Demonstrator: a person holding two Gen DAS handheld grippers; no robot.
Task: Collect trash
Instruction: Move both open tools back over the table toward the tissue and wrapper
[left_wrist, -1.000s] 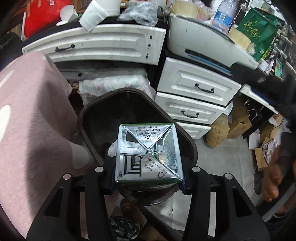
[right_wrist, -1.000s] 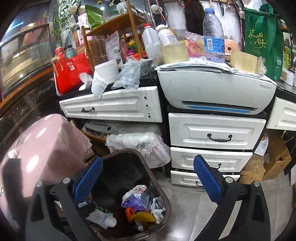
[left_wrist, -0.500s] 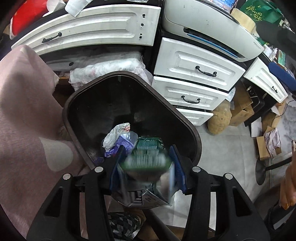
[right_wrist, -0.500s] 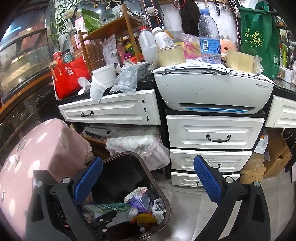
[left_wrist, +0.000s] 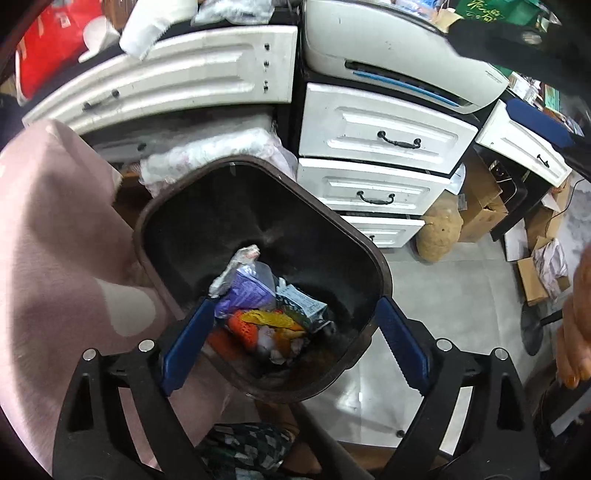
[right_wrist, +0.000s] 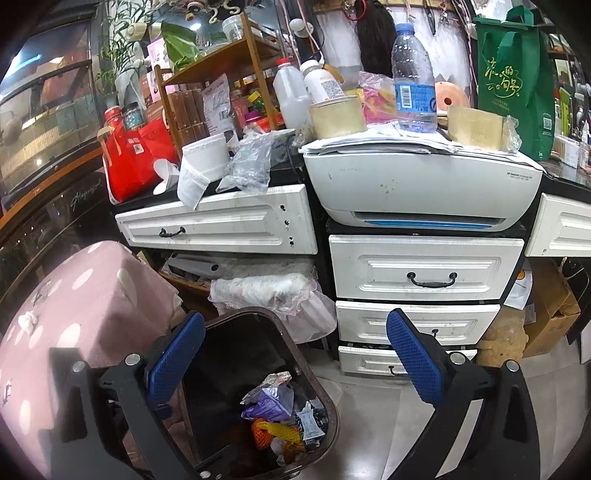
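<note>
Above the dark bin (left_wrist: 380, 273), my left jaws (left_wrist: 295, 334) have just been opening and stand wide with nothing between them. Down inside, the green-and-white carton (left_wrist: 301, 306) lies on the heaped trash beside a purple wrapper (left_wrist: 242, 295). My right jaws (right_wrist: 295, 363) also stand wide, holding nothing.

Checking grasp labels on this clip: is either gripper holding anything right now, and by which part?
Nothing is held. The left gripper has just opened, empty, over the dark brown plastic bin; the green-and-white drink carton lies inside among the trash. The right gripper is open and empty.
</note>
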